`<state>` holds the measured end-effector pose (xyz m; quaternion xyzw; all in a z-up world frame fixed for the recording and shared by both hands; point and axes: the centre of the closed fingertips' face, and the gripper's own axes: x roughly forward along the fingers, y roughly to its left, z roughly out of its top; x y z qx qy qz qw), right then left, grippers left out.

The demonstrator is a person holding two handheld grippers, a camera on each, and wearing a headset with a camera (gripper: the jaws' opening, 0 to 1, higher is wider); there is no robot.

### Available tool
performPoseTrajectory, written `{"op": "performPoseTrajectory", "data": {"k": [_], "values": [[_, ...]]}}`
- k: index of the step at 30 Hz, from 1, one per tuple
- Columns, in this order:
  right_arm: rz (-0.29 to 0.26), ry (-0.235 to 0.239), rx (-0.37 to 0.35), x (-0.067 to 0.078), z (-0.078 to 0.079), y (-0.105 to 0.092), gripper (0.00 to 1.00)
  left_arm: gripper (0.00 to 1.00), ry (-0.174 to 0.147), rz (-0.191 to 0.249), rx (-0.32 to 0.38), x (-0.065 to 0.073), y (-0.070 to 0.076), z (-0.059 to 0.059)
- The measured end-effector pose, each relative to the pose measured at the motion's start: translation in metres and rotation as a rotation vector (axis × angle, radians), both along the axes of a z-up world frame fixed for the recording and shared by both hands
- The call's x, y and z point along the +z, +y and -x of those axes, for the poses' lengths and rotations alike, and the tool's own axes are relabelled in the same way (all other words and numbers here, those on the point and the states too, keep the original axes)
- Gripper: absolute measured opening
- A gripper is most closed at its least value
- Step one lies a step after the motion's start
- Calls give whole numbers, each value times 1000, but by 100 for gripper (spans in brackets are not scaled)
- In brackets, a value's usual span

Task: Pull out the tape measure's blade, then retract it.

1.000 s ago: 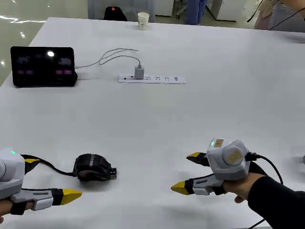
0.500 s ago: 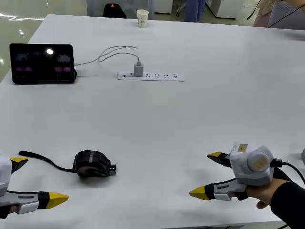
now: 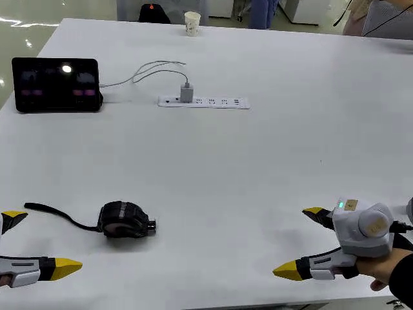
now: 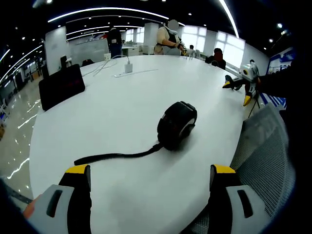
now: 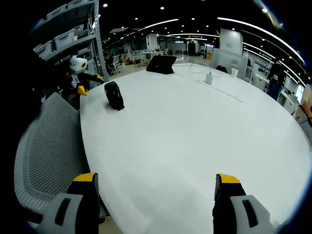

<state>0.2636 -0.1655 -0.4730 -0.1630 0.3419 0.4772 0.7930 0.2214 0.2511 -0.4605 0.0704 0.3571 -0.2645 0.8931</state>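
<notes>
I have both claws released and grasping nothing. My left claw (image 3: 40,239) hangs at the near left corner of the table (image 3: 258,168), with its jaws spread wide. My right claw (image 3: 298,241) sits at the near right and is just as wide. The near edge of the table runs right under both of them.

The one tape measure (image 3: 122,219) lies on the table toward the near left. It is near my left claw but apart from it, and well apart from the right one. Its black strap (image 3: 55,213) trails off to the left along the tabletop.

Between the two claws the white top is bare, and so is the wide stretch beyond the tape measure.

Farther back I count:
- one dark tablet (image 3: 55,85) standing by the left edge
- one power strip (image 3: 206,102) mid-table, with one charger (image 3: 186,94) plugged in
- one cable (image 3: 145,72) looping from the charger toward the tablet
- one paper cup (image 3: 191,24) close to the far edge

In the right gripper view a mesh chair (image 5: 44,146) stands against the near edge.
</notes>
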Motion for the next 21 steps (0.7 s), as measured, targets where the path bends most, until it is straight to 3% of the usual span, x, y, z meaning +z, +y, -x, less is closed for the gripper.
{"op": "performPoseTrajectory", "data": {"k": [12, 21], "values": [[-5, 4, -20, 0, -1, -7, 99, 99, 14, -21, -15, 0, 3, 3], [-5, 13, -19, -1, 1, -6, 99, 99, 1, -42, -19, -1, 6, 2]]}}
